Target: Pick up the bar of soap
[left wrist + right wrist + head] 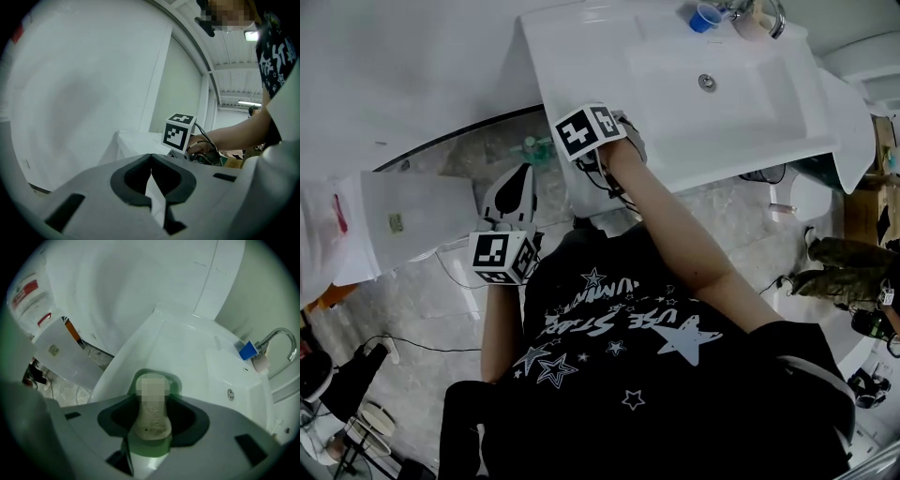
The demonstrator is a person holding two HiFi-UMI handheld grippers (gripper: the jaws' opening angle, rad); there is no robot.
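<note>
The pale bar of soap (151,416) lies in a green soap dish (176,384) on the left rim of the white sink (581,37). In the right gripper view my right gripper (151,401) has its dark pads against both sides of the bar and is shut on it. From the head view only its marker cube (586,129) shows at the sink's near-left corner, and the soap is hidden under it. My left gripper (517,187) hangs lower left beside the sink, away from the soap, jaws shut and holding nothing (150,157).
A chrome faucet (280,339) and a blue cup (247,351) stand at the sink's far end, with the drain (707,82) in the basin. A white bathtub edge (412,220) lies to the left. A marble-patterned floor (412,309) runs below, with a toilet (811,197) at the right.
</note>
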